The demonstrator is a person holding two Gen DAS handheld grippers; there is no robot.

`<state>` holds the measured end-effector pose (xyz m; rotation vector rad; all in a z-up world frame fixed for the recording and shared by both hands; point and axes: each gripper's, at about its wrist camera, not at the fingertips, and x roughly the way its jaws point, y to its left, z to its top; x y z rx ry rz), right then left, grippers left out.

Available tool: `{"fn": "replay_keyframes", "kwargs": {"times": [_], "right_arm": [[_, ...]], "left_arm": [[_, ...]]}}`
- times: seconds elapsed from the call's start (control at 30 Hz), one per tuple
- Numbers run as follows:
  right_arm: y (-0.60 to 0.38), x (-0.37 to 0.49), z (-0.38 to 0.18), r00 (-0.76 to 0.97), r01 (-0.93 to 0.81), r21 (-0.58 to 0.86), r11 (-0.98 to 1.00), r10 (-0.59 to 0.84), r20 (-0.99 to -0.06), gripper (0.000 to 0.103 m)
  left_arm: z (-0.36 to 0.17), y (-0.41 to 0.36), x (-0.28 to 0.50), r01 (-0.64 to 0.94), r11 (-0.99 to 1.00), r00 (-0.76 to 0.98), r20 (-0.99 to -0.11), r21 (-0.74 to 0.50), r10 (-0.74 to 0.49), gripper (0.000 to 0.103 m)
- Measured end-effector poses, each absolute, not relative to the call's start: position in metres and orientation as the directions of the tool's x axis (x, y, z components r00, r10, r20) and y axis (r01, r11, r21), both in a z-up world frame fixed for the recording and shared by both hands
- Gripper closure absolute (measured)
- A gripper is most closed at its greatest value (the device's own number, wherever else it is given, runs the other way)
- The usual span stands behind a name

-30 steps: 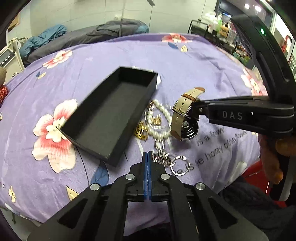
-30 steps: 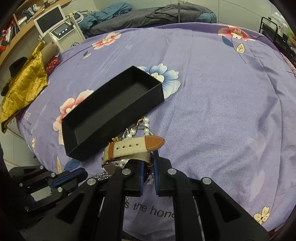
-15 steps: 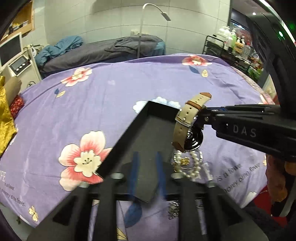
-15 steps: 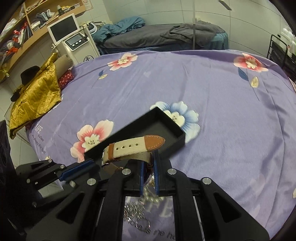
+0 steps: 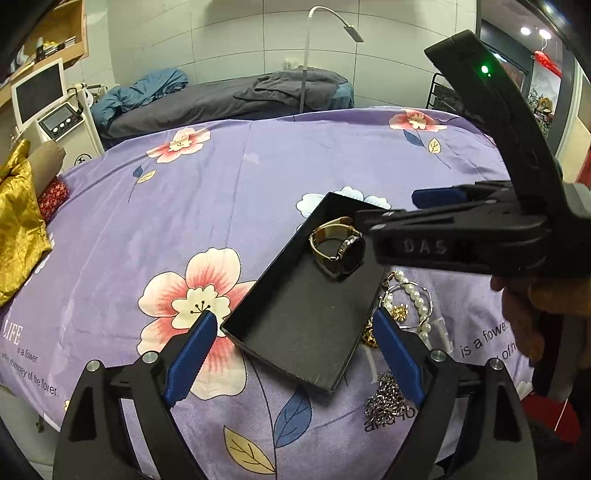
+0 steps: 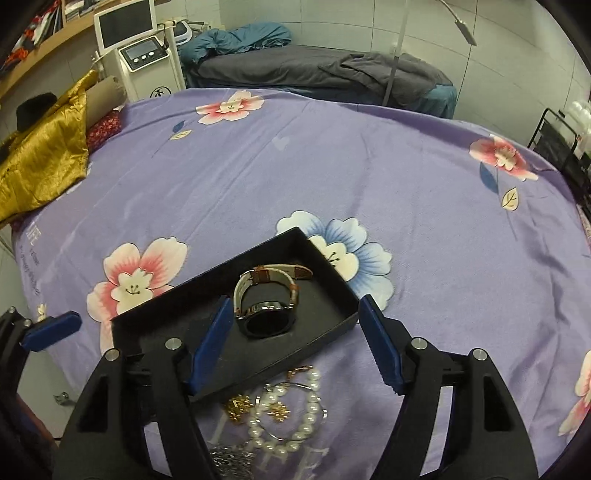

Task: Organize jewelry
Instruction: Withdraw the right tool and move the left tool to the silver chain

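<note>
A: Room and surface, please.

B: Tiled walls; a treatment bed with grey blanket point(image 6: 354, 70) and blue bundle at the back; a machine with a white screen point(image 6: 125, 24) to the far left; a gooseneck lamp point(image 5: 332, 22); a black wire rack point(image 6: 561, 147) at the right. Surface: a bed under a purple floral cover point(image 6: 332, 166), printed lettering along its near edge. A gold cloth point(image 6: 40, 158) lies at the far-left corner.

A: Grippers?

B: Right gripper point(image 6: 291, 343): jaws opening, blue pads spread wide, gripping nothing. In its own view the watch shows between the pads, with no pad on it. Left gripper point(image 5: 291, 350): jaws also opening, pads apart on either side of the box's near corner, touching neither wall as far as can be seen. A hand point(image 5: 532, 314) shows on the right gripper's handle.

A: Item one outward?

B: Watch point(image 6: 266, 299), dark round face, beige strap with brown ends, buckled in a loop. It rests inside the black box point(image 5: 258, 291), at the box's far end, face tilted toward the cameras.

A: The box?

B: Open, shallow, rectangular, dark lining, set diagonally on the cover near the near edge. Otherwise only the watch in it.

A: Outside the box?

B: Just beside its near long wall, on the cover: a pearl bracelet point(image 6: 295, 417), small gold pieces point(image 6: 240, 402), a silver chain heap point(image 5: 388, 398). All lie loose, close together.
</note>
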<state>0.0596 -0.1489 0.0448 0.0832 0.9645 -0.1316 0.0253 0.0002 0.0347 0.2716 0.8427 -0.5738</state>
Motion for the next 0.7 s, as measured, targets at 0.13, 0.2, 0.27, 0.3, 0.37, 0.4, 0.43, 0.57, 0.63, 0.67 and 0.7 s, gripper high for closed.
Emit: {"fn": "replay_keyframes", "kwargs": {"times": [0.13,0.2,0.27,0.3,0.37,0.4,0.43,0.57,0.63,0.67,0.7], "right_arm": [[-0.157,0.045,0.042,0.548,0.172,0.043,0.984,-0.059,-0.834,0.033],[-0.157,0.033,0.037,0.534,0.170,0.056,0.984,-0.045,-0.844,0.033],[-0.156,0.019,0.033,0.524,0.166,0.052,0.985,-0.043,-0.851,0.033],[-0.155,0.013,0.031,0.520,0.163,0.050,0.985,-0.042,-0.853,0.033],[-0.154,-0.001,0.027,0.512,0.158,0.048,0.986,-0.040,-0.858,0.034],[-0.154,-0.008,0.024,0.508,0.160,0.048,0.986,-0.040,-0.861,0.034],[-0.155,-0.012,0.022,0.502,0.162,0.050,0.986,-0.039,-0.864,0.035],[-0.162,-0.025,0.012,0.479,0.189,0.057,0.980,-0.041,-0.877,0.038],[-0.167,-0.028,0.008,0.469,0.209,0.067,0.976,-0.040,-0.882,0.039],[-0.169,-0.029,0.006,0.466,0.216,0.073,0.974,-0.037,-0.884,0.040],[-0.171,-0.030,0.005,0.463,0.223,0.080,0.972,-0.034,-0.886,0.042]], "left_arm": [[0.035,0.000,0.009,0.616,0.787,0.520,-0.757,0.013,-0.395,0.019],[0.035,-0.001,-0.002,0.650,0.760,0.499,-0.756,0.002,-0.425,0.019],[0.033,-0.001,-0.012,0.672,0.741,0.481,-0.757,-0.006,-0.443,0.019],[0.032,-0.001,-0.016,0.678,0.735,0.474,-0.759,-0.009,-0.447,0.019],[0.028,-0.001,-0.023,0.693,0.721,0.459,-0.763,-0.013,-0.455,0.019],[0.026,-0.002,-0.026,0.700,0.714,0.450,-0.767,-0.015,-0.458,0.021],[0.024,-0.003,-0.030,0.709,0.705,0.439,-0.771,-0.019,-0.462,0.021],[0.017,-0.010,-0.038,0.731,0.681,0.409,-0.784,-0.025,-0.468,0.025],[0.012,-0.015,-0.041,0.744,0.668,0.395,-0.790,-0.025,-0.469,0.029],[0.010,-0.018,-0.042,0.750,0.661,0.388,-0.793,-0.025,-0.469,0.029],[0.006,-0.020,-0.043,0.754,0.657,0.383,-0.797,-0.022,-0.466,0.032]]}}
